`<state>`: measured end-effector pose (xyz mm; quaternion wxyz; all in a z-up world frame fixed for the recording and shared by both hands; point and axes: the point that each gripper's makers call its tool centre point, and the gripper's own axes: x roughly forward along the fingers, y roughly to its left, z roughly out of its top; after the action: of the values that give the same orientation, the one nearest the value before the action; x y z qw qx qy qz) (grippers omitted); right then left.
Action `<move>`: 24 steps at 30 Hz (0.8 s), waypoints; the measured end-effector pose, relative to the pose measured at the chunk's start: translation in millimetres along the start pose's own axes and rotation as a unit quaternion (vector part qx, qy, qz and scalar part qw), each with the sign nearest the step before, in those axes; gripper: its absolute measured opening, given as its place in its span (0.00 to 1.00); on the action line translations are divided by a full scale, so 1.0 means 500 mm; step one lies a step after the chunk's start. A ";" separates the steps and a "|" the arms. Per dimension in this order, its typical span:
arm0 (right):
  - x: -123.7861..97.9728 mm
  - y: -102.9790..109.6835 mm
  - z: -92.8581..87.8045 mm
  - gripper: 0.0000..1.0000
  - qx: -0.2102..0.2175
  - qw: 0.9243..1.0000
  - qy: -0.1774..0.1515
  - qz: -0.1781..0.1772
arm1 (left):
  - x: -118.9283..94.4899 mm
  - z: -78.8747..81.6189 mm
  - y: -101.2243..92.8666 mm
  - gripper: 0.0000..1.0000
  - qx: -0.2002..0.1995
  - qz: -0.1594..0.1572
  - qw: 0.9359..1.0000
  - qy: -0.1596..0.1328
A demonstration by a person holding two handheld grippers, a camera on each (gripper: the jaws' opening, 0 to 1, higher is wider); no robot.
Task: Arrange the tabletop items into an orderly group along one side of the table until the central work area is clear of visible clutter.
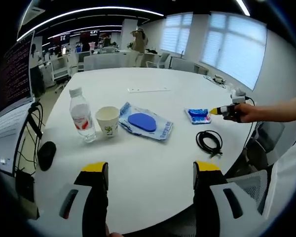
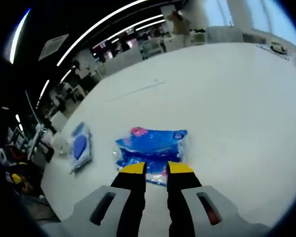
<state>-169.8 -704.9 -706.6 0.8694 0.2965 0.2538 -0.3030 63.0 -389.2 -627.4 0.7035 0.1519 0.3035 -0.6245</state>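
A small blue packet (image 2: 150,148) with pink print lies on the white table (image 2: 237,98), its near edge between my right gripper's (image 2: 157,169) yellow tips. The jaws are drawn close, with only a narrow gap holding that edge. In the left gripper view the same packet (image 1: 198,115) lies right of centre, and a hand holds the right gripper (image 1: 226,110) at its right edge. A water bottle (image 1: 82,116), a paper cup (image 1: 107,121) and a blue pouch (image 1: 145,123) stand in a row. My left gripper (image 1: 151,168) is open above the near table edge.
A black coiled cable (image 1: 209,140) lies near the right table edge. A black mouse (image 1: 46,154) and a monitor (image 1: 15,74) with cables sit at the left. A thin white strip (image 1: 149,90) lies farther back. Chairs ring the table.
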 end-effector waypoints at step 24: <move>0.088 0.232 -0.125 0.21 -0.014 0.994 0.060 0.090 | 0.002 0.007 0.027 0.71 0.011 -0.024 1.000 -0.012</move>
<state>-77.1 -605.3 -735.3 0.8805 0.3239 0.2817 -0.2013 77.2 -389.9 -627.7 0.6900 0.1446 0.2919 -0.6464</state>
